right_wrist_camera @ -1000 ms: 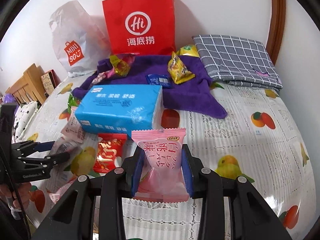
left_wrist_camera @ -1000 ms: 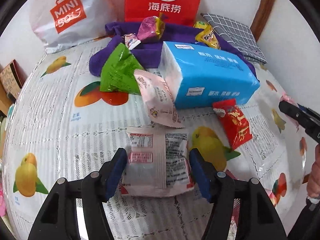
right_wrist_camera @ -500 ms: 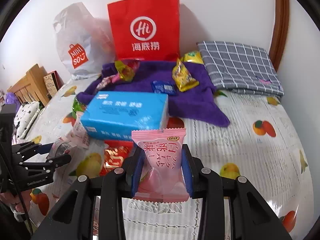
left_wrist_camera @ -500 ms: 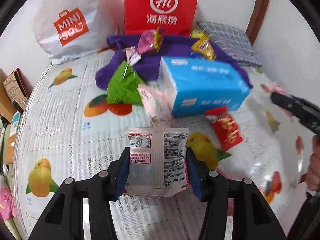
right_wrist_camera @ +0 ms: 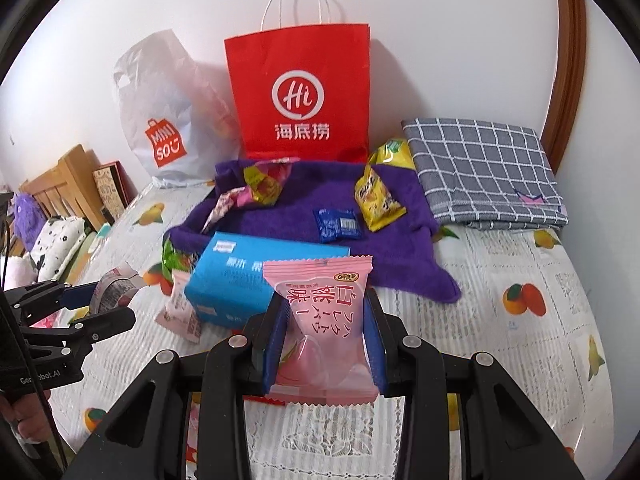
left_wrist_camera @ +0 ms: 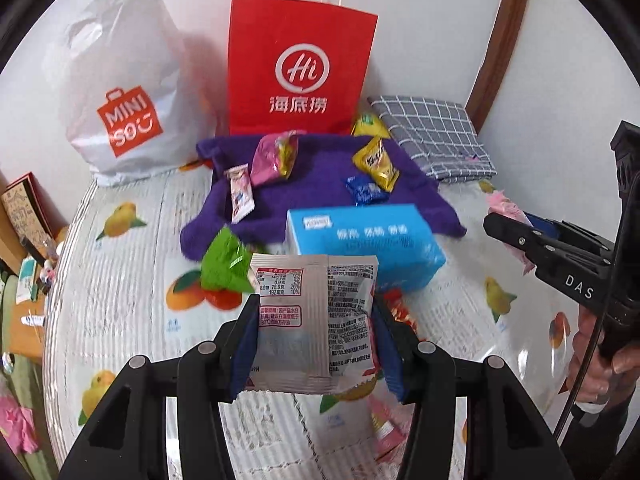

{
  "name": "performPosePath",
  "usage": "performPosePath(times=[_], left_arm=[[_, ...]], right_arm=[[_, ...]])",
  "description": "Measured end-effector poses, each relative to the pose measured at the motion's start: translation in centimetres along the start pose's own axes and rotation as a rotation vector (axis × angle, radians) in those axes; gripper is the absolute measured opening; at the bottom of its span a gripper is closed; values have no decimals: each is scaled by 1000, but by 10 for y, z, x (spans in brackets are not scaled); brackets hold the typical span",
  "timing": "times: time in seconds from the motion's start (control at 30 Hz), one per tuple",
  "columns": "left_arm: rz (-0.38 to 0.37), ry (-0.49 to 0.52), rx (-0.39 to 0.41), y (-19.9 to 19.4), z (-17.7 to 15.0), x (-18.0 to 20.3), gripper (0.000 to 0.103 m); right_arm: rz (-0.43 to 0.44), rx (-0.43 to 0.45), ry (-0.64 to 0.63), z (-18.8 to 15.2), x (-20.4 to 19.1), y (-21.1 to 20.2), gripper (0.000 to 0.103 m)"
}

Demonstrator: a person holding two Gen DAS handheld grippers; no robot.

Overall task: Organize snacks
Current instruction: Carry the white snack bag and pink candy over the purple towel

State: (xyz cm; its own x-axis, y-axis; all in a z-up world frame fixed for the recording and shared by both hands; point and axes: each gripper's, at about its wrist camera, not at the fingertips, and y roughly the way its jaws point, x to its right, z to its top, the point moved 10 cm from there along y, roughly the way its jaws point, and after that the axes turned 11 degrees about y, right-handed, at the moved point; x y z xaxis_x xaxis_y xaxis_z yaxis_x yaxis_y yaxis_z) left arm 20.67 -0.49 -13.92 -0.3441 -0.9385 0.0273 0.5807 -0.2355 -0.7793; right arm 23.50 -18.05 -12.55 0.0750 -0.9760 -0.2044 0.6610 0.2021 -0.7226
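My left gripper [left_wrist_camera: 314, 320] is shut on a white snack packet [left_wrist_camera: 314, 320] with its printed back facing me, held above the table. My right gripper [right_wrist_camera: 324, 320] is shut on a pink peach snack packet [right_wrist_camera: 324, 320], also lifted. Each gripper shows at the edge of the other's view: the right one [left_wrist_camera: 516, 224], the left one [right_wrist_camera: 108, 300]. On the purple towel [left_wrist_camera: 320, 176] lie a pink-yellow packet [left_wrist_camera: 274, 158], a yellow packet [left_wrist_camera: 376, 164], a small blue packet [left_wrist_camera: 364, 190] and a slim white packet [left_wrist_camera: 240, 192]. A green packet [left_wrist_camera: 224, 260] lies by the towel's front.
A blue tissue pack [left_wrist_camera: 360, 244] lies mid-table. A red paper bag [left_wrist_camera: 300, 68] and a white Miniso bag [left_wrist_camera: 120, 88] stand against the wall. A folded grey checked cloth [left_wrist_camera: 432, 136] lies at the back right. A pink packet [right_wrist_camera: 180, 312] lies beside the tissue pack.
My left gripper closed on the white packet and lifted it off the table. My right gripper kept its hold on the pink packet and rose a little.
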Motion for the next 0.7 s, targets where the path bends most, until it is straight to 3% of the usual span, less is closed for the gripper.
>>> performPosePath(times=[0.33, 0.7], left_arm=[[2, -1, 17, 5, 40, -3, 51], [18, -8, 14, 22, 70, -23, 51]], right_arm=[[20, 21, 4, 33, -2, 4, 36], [31, 9, 14, 62, -2, 38, 36]])
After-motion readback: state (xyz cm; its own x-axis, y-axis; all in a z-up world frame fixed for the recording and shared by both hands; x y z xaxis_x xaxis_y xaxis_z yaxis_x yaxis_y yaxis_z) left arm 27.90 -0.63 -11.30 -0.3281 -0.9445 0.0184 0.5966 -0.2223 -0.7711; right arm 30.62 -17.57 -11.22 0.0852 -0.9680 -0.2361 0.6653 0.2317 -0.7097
